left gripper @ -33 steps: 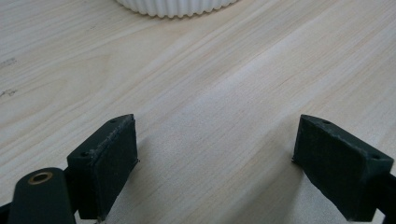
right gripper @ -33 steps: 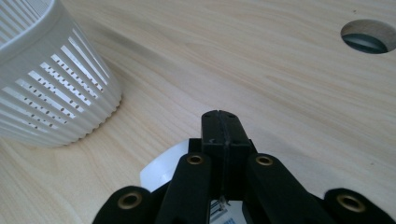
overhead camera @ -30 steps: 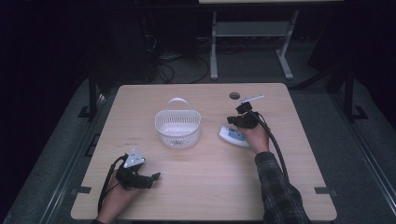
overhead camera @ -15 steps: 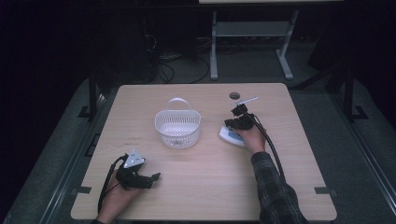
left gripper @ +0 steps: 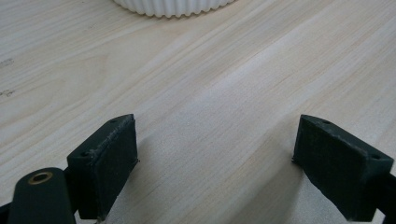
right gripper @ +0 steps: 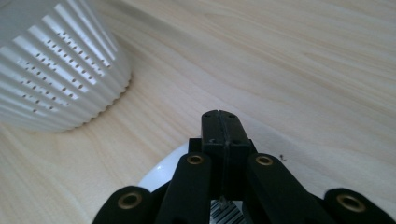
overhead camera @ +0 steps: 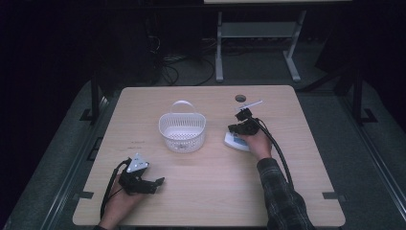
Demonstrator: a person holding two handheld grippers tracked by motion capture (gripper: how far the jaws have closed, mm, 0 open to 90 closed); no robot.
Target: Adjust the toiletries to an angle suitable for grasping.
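Dark floor and a tangle of cables surround a pale wooden table [overhead camera: 201, 191] in the high view. A white slotted plastic basket [overhead camera: 182, 131] with a raised handle stands near the table's middle, and nothing can be made out inside it. Right of the basket, a little apart from it, lies a small white and blue packet [overhead camera: 234, 142], flat on the wood. The right gripper [overhead camera: 242, 125] is over the packet's far edge, the hand behind it resting on the packet's near right side. The left gripper [overhead camera: 158, 181] lies low at the near left of the table, well apart from both basket and packet.

From the left gripper view, the left gripper [left gripper: 215, 154] has its jaws spread wide with bare wood between them; the basket's ribbed base [left gripper: 173, 7] sits far ahead at the top.

From the right gripper view, the right gripper [right gripper: 220, 128] has its jaws pressed flat together with no gap, their tips over bare wood. The packet's white edge [right gripper: 163, 172] shows beneath the linkage, behind the tips, so nothing is gripped. The basket wall [right gripper: 56, 74] rises at the left.

Judging by this, the packet has yet to be picked up: the closed tongs must open, take it, and carry it left into the basket, if that is the aim.
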